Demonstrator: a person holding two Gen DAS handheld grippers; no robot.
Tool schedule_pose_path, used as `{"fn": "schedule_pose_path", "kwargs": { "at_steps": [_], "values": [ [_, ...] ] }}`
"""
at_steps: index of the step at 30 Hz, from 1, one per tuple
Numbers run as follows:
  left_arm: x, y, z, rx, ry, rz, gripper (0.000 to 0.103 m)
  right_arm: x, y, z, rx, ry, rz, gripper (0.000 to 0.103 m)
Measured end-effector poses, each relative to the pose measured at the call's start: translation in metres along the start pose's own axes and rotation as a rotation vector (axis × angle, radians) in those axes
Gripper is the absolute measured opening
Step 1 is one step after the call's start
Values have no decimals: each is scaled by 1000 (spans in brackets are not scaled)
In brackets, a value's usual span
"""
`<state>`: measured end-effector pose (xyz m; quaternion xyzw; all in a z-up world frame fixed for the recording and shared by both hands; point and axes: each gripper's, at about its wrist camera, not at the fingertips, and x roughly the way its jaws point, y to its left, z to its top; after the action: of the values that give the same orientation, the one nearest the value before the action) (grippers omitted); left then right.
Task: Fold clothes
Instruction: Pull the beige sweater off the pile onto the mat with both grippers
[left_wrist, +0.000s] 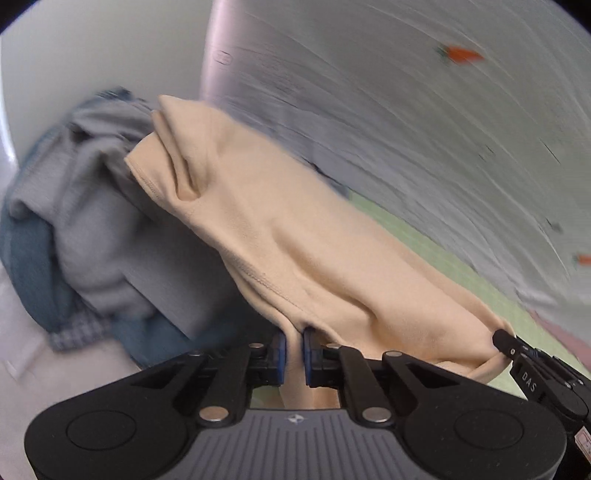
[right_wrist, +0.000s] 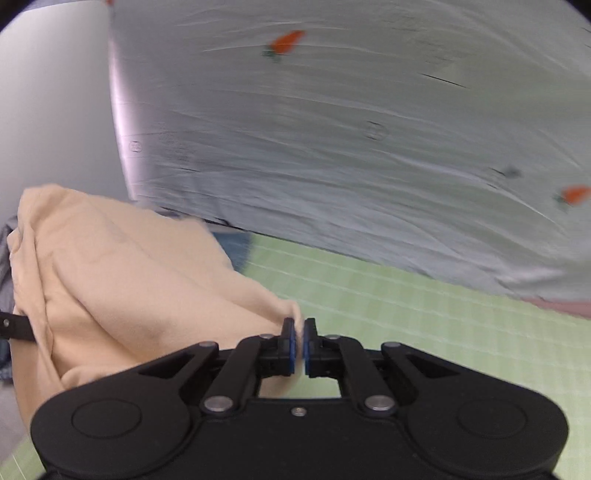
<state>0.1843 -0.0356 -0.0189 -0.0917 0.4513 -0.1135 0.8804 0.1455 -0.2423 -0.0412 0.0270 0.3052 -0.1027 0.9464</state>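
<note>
Both the left tool (left_wrist: 293, 354) and right tool (right_wrist: 298, 347) clench the beige garment (left_wrist: 295, 236), lifted between pile (left_wrist: 92, 221) and green mat (right_wrist: 406, 314); thin pinches could slip.

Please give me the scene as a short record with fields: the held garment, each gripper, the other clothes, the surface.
held garment: beige cloth, lifted between both grippers
left gripper: shut on one edge of the cloth
right gripper: shut on another edge
other clothes: grey and blue pile, behind the cloth
surface: green gridded mat
backdrop: pale sheet with carrot print
</note>
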Motion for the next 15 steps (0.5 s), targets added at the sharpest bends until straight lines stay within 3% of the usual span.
{"fn": "schedule_pose_path", "kwargs": {
  "at_steps": [6, 9, 15],
  "values": [
    [11, -98, -83, 139, 161, -115, 11, -68, -112, -66, 144, 95, -216, 4],
    [11, -149, -123, 162, 238, -196, 11, -107, -167, -89, 191, 119, -308, 4],
    [-2, -265, -178, 269, 307, -332, 11, -189, -277, -134, 242, 102, -499, 4]
  ]
}}
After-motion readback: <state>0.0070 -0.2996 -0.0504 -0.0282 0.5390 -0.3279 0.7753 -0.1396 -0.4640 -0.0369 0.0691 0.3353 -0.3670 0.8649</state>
